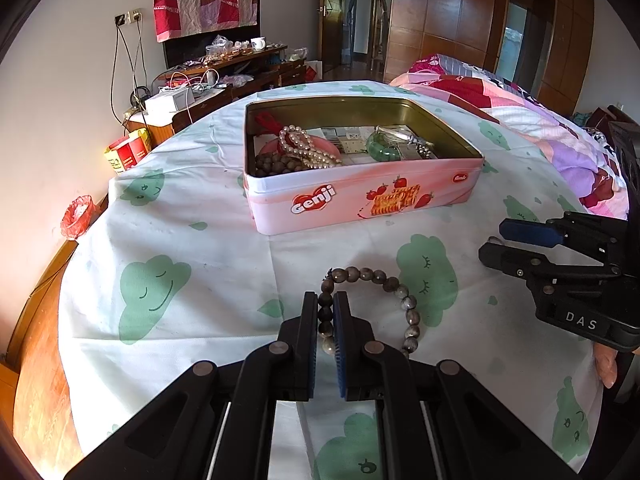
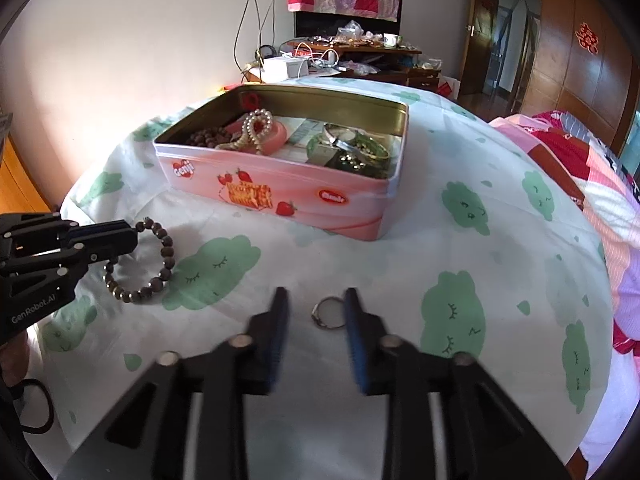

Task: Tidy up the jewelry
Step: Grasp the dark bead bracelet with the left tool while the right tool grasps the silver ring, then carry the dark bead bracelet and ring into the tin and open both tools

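Note:
A brown bead bracelet (image 1: 394,294) lies on the clothed table, and my left gripper (image 1: 326,308) is shut on its left side; it also shows in the right wrist view (image 2: 158,264), held by the left gripper (image 2: 120,240). My right gripper (image 2: 316,308) is open, its fingers on either side of a small silver ring (image 2: 327,312) lying on the cloth. In the left wrist view the right gripper (image 1: 494,242) is at the right. A pink Genji tin (image 1: 360,196) (image 2: 280,196) stands open behind, holding pearls (image 1: 304,148), brown beads, a green bangle (image 1: 382,148) and silver pieces.
The round table carries a white cloth with green cloud prints (image 1: 160,288). A bed with a patterned quilt (image 1: 540,120) lies to the right. A cluttered wooden dresser (image 1: 224,76) stands by the far wall.

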